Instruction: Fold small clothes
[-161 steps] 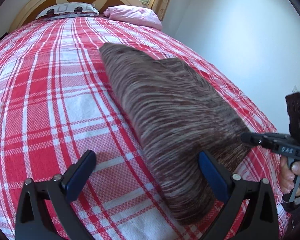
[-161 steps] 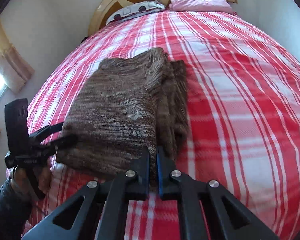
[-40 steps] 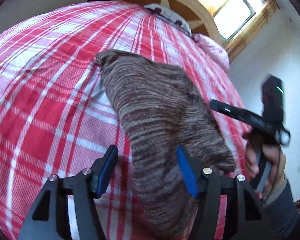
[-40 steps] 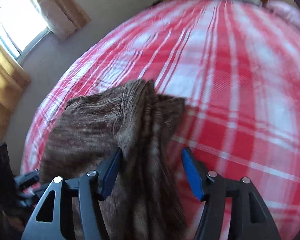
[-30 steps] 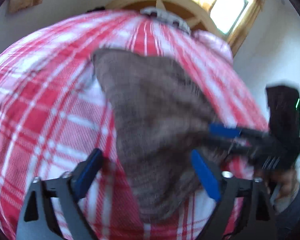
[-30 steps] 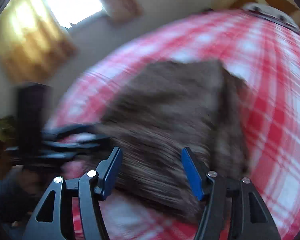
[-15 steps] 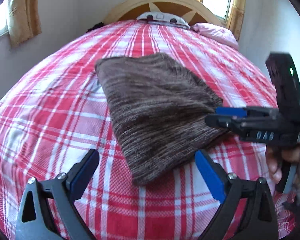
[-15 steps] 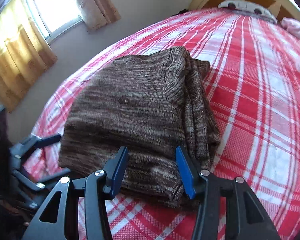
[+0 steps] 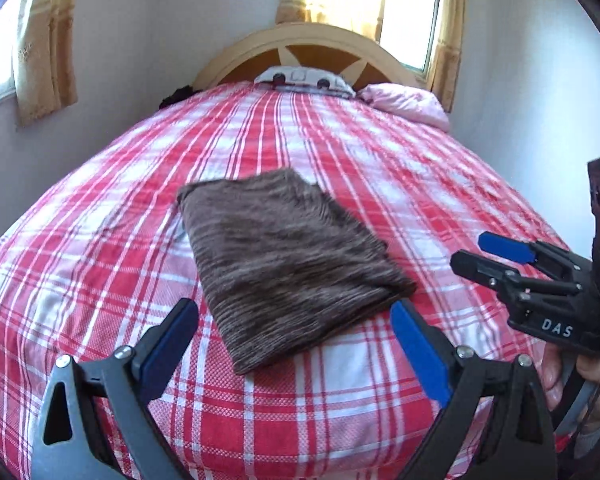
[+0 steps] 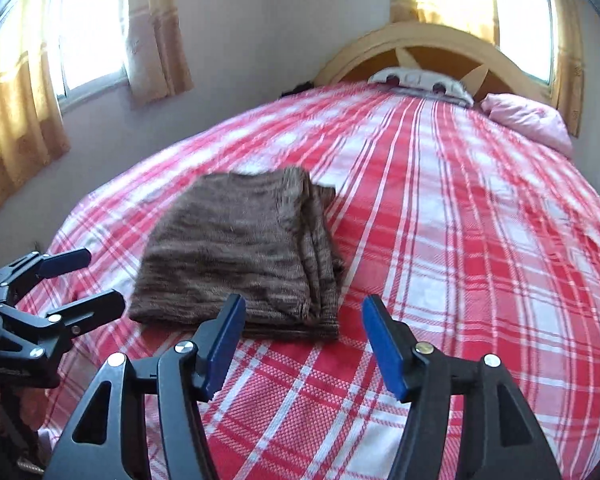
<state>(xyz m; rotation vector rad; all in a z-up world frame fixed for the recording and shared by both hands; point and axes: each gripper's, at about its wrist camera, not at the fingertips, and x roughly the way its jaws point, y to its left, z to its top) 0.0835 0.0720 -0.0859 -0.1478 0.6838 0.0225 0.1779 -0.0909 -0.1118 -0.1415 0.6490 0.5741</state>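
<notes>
Both grippers pulled back — folded sweater (image 9: 288,256) alone on plaid bedspread (image 9: 340,152)

left wrist: above bed foot, tilted down toward headboard (image 9: 300,46) | right wrist: same, further right | shared: sweater (image 9: 288,256), bed (image 10: 480,240)

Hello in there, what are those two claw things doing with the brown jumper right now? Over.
Left gripper open, empty. Right gripper open, empty, jaws just widened. Brown sweater folded, lying on the plaid bedspread, touched by neither. Nothing in the way.
</notes>
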